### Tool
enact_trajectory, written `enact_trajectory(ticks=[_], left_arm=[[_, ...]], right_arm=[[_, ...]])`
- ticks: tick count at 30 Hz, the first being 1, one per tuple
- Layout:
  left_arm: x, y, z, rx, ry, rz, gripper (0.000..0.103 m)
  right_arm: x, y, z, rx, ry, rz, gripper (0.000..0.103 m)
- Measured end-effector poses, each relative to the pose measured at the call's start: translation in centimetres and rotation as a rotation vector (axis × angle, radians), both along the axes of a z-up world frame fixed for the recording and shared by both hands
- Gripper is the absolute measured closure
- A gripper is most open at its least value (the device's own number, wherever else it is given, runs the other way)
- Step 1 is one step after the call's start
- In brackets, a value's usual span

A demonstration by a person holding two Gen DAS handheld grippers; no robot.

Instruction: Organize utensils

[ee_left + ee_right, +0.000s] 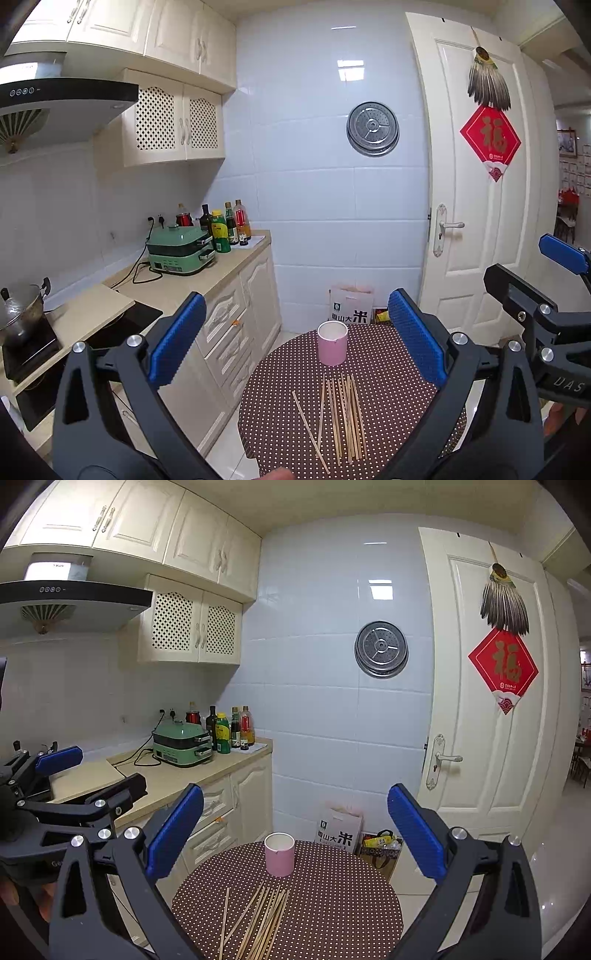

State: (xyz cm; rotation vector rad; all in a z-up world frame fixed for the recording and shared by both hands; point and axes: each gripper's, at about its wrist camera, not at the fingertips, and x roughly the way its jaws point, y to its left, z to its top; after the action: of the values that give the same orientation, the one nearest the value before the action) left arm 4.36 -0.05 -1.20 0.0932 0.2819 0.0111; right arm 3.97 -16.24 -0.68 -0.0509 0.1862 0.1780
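While chopsticks (341, 417) lie loose on dotted surface (399, 387) just before pink cup (332, 347), nothing held. Left hand-held gripper (295, 343) spread wide; right hand-held gripper (295, 834) spread wide. Sticks likely light, stiff, smooth, prone to roll; pinch one mid-length, then drop upright into cup.

— What's laid out over there?
— A loose bunch of wooden chopsticks (341, 419), pale and thin, flat on the round brown table (391, 373) with white dots. Most lie nearly side by side; one at the left is slanted apart from the rest.
— And the cup?
— A pink cup (332, 342), white inside, upright beyond the chopsticks, apart from them.
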Motion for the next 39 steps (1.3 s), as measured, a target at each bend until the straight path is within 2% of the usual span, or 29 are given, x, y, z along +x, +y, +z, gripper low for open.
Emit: enact_trajectory(ticks=[17,25,29,34,35,39], left_arm=[[7.3,2.5,-2.8,-0.004,0.098,-0.047,0.006],[11.6,4.1,-4.9,-0.001,0.156,-0.117,0.006],[13.9,5.1,-6.8,-0.019,0.222,-0.167,0.006],[17.3,7.1,-10.1,-0.135,0.365,-0.210,0.006],[18.1,7.7,-11.1,-0.170,0.403,-0.208,0.006],[20.2,8.5,-14.5,-0.220,0.510,-0.209,0.006]], right_arm=[[6.2,3.0,-2.3,-0.009,0.100,-0.008,0.007],[9.0,4.5,-3.9,-0.008,0.166,-0.061,0.007],[10.4,5.3,-5.0,-0.006,0.217,-0.077,0.007],[12.1,6.1,-7.4,-0.015,0.320,-0.083,0.008],[12.5,6.2,-7.9,-0.019,0.342,-0.083,0.009],[14.0,6.0,-10.8,-0.018,0.455,-0.088,0.022]])
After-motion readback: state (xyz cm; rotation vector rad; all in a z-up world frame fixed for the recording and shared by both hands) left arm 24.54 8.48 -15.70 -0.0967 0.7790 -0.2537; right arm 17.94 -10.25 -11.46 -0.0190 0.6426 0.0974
